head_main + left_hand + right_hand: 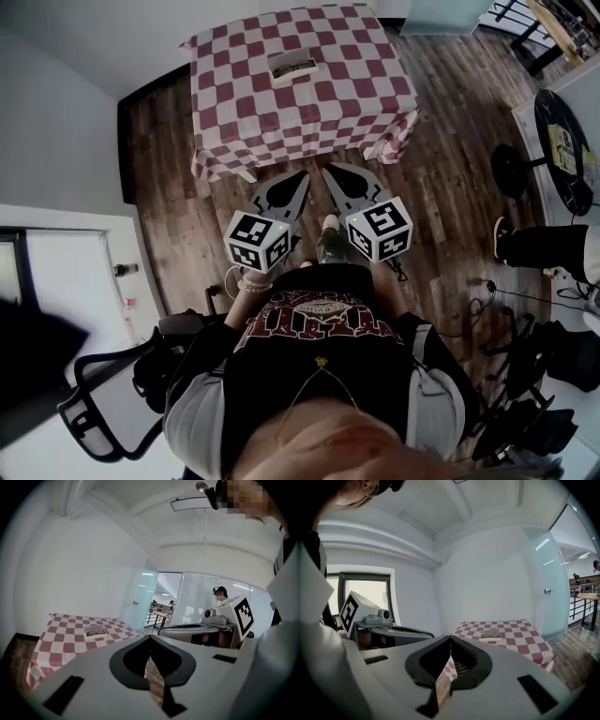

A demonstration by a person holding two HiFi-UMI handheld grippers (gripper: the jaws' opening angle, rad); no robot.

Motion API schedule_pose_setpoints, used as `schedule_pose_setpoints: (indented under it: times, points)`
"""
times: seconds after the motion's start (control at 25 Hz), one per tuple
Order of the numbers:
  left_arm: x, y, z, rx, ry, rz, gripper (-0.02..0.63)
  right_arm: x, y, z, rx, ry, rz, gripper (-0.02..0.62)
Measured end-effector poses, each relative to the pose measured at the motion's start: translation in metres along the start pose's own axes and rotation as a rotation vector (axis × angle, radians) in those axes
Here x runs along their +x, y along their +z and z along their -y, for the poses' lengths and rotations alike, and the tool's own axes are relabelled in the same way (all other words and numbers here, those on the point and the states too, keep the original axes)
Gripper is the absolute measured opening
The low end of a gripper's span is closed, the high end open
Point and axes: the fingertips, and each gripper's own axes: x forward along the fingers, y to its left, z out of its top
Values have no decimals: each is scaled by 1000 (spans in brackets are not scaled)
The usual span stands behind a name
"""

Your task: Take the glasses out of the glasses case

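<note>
Left gripper [292, 187]: jaws pressed together, nothing between them. Right gripper [345, 183]: same, closed up and empty. I hold both side by side close to my body, tips pointing at the table [234, 103], above the wood floor [441, 187] and short of the table's near edge, well apart from the case [292, 66]. The case lies open around the middle of the checked cloth, slightly toward the far edge, clear of all corners. Glasses [491, 635] lie inside the case, dark frame, lenses facing me. Neither gripper touches the table. Each gripper view shows the other gripper alongside.
</note>
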Motion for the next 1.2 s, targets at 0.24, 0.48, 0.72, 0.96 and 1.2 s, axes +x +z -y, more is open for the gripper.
schedule_pose_setpoints:
  times: [0.24,0.48,0.72,0.96,1.2]
  points:
    - [38,18,-12,5,3,-6,-2,20,14,37,3,25,-7,17]
    - [74,35,-29,20,55,-10,-2,34,26,74,3,52,-8,17]
    - [102,38,-53,-10,114,-10,-2,48,31,106,-3,85,-19,17]
    - [112,37,-67,-40,180,10,-2,66,32,122,-26,130,-42,17]
    - [112,41,-85,-52,215,18,-2,83,36,118,-20,166,-36,17]
